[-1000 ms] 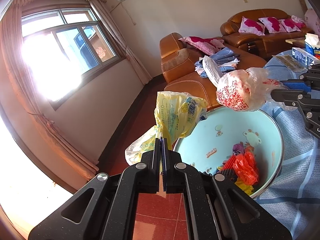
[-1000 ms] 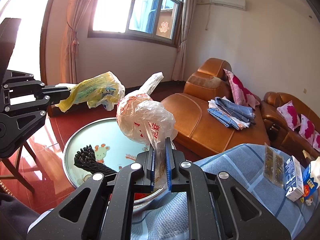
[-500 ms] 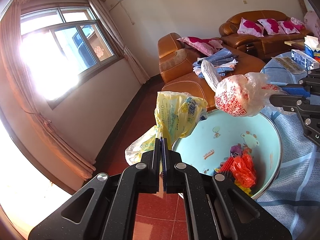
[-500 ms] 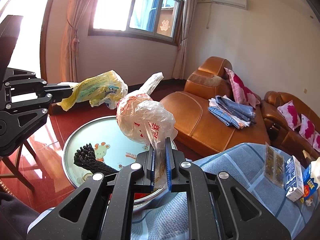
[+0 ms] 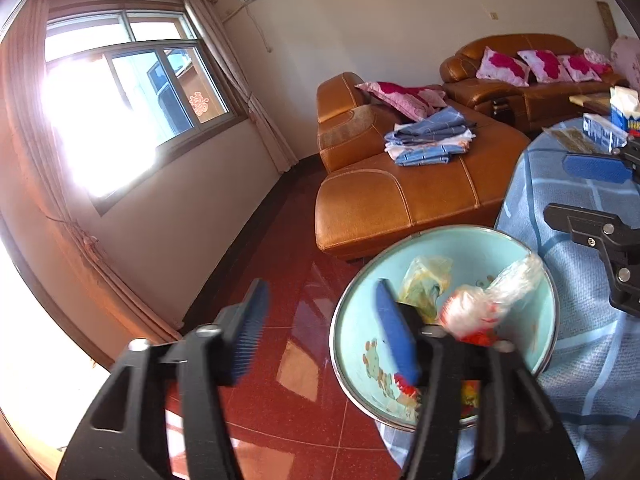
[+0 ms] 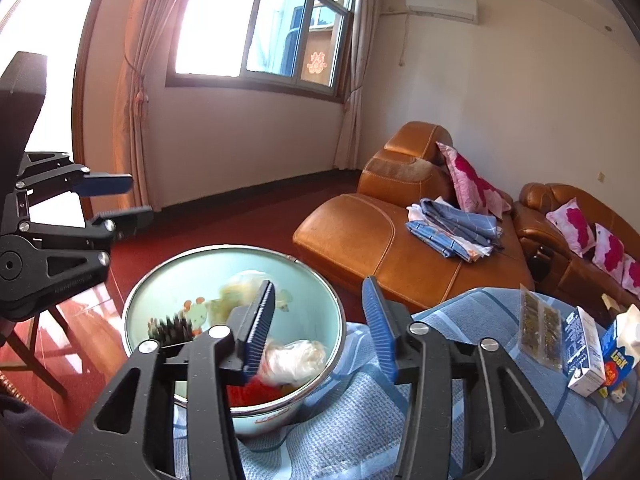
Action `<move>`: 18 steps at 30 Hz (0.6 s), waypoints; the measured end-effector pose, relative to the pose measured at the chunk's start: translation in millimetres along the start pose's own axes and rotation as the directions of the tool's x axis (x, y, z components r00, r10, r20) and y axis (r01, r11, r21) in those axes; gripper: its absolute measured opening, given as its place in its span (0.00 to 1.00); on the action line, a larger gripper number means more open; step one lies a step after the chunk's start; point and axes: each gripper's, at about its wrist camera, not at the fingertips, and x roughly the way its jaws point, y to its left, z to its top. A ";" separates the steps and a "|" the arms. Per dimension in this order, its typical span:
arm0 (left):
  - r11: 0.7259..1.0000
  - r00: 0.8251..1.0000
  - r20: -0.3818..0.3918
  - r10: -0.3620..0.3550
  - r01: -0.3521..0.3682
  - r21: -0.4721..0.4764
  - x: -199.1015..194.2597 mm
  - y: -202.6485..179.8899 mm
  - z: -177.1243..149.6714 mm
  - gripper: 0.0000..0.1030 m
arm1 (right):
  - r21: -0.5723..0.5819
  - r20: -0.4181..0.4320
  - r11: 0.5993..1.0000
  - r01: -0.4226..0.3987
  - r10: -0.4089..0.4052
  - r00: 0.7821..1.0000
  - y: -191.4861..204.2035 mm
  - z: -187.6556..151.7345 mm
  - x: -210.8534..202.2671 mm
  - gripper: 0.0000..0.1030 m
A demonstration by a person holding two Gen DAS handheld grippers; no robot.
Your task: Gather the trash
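A light-blue basin [image 5: 356,332] [image 6: 320,300] sits at the edge of a table with a blue checked cloth. Inside lie a yellow plastic bag [image 5: 424,280] [image 6: 240,288], a clear bag with red print [image 5: 476,308] [image 6: 292,356], red-orange scraps and a black spiky piece [image 6: 172,328]. My left gripper [image 5: 320,328] [image 6: 120,200] is open and empty beside the basin's left rim. My right gripper [image 6: 320,320] [image 5: 576,188] is open and empty just above the basin's near right rim.
A brown leather sofa [image 6: 400,240] with folded blue cloth [image 6: 452,228] and pink pillows stands beyond the basin. On the tablecloth [image 6: 460,320] at the right lie a flat snack packet [image 6: 540,328], a small carton [image 6: 584,352] and a tissue pack. Red tiled floor [image 5: 280,280] lies below.
Both grippers opened and let go of their bags. The yellow bag and the red-printed clear bag dropped into the basin.
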 end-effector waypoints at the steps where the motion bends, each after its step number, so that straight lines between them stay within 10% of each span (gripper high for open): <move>1: 1.000 1.000 0.002 -0.002 0.002 -0.004 -0.8 0.5 0.2 0.58 | 0.006 0.009 1.000 0.007 -0.007 1.000 -1.1 0.1 -0.9 0.48; 5: 0.998 1.000 0.026 -0.008 0.010 -0.055 -6.2 6.3 1.1 0.81 | 0.067 0.066 0.996 0.055 -0.059 0.996 -13.5 -1.7 -14.8 0.52; 18: 0.984 0.996 0.075 -0.057 0.069 -0.165 -14.9 19.4 2.9 0.88 | 0.140 0.090 0.984 0.106 -0.119 0.989 -25.5 -2.2 -21.5 0.56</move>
